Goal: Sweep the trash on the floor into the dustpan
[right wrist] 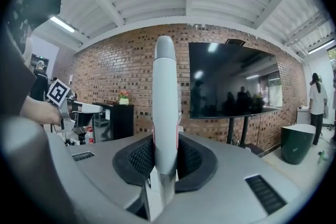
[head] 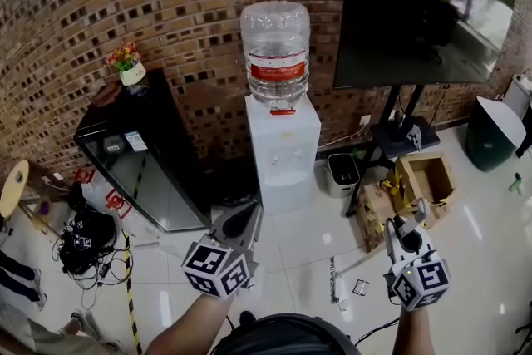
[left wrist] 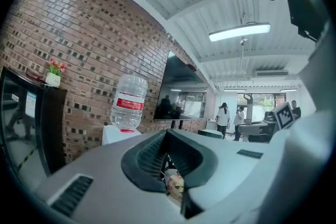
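My right gripper (head: pixel 409 229) is shut on the white handle (right wrist: pixel 164 102) of a broom, which stands upright between its jaws (right wrist: pixel 165 165). The thin handle slants down and left to the dark broom head (head: pixel 335 280), which rests on the white tiled floor. A small scrap of trash (head: pixel 360 287) lies just right of the broom head, with another pale scrap (head: pixel 345 303) below it. My left gripper (head: pixel 245 220) is held out at the lower middle and points at the water dispenser. Its jaws (left wrist: pixel 170 165) are shut with nothing between them. I see no dustpan.
A white water dispenser (head: pixel 283 150) with a big bottle stands against the brick wall. A black cabinet (head: pixel 137 162) is to its left, with tangled cables (head: pixel 83 241) further left. On the right are a TV stand (head: pixel 407 137), a small white bin (head: pixel 342 173), cardboard boxes (head: pixel 428 179) and a green bin (head: pixel 490 133).
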`<state>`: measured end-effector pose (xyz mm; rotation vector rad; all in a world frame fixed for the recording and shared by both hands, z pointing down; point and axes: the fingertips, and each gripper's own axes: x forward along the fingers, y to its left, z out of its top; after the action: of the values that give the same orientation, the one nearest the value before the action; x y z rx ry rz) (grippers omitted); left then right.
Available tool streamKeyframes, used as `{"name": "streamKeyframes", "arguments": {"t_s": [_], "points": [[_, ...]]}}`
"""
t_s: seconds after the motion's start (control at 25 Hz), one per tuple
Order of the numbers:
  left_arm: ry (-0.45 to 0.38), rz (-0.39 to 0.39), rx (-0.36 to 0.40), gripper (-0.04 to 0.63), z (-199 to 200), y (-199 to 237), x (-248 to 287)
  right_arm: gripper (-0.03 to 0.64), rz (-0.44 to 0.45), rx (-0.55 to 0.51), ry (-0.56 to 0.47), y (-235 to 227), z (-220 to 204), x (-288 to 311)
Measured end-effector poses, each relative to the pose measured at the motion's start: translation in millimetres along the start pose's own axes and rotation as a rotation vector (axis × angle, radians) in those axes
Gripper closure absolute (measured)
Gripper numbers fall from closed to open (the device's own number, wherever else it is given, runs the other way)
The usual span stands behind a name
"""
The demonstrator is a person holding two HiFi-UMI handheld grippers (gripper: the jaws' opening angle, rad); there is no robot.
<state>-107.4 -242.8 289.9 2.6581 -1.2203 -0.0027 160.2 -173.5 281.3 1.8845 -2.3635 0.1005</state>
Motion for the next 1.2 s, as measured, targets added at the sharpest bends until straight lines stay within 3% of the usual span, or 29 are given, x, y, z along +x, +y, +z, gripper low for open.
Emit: {"name": "streamKeyframes", "arguments": {"t_s": [0.16, 1.2], "points": [[0.001, -0.018, 0.042, 0.593, 1.7, -11.7, -0.6, 0.543, -0.002, 0.013, 0.008, -0.4, -4.0, -6.4], [-0.015, -0.072, 0.048, 0.594, 12.8, -43.2, 11.4, 0.543, -0.017, -0.002, -0.036, -6.1, 15.8, -26.6]]}}
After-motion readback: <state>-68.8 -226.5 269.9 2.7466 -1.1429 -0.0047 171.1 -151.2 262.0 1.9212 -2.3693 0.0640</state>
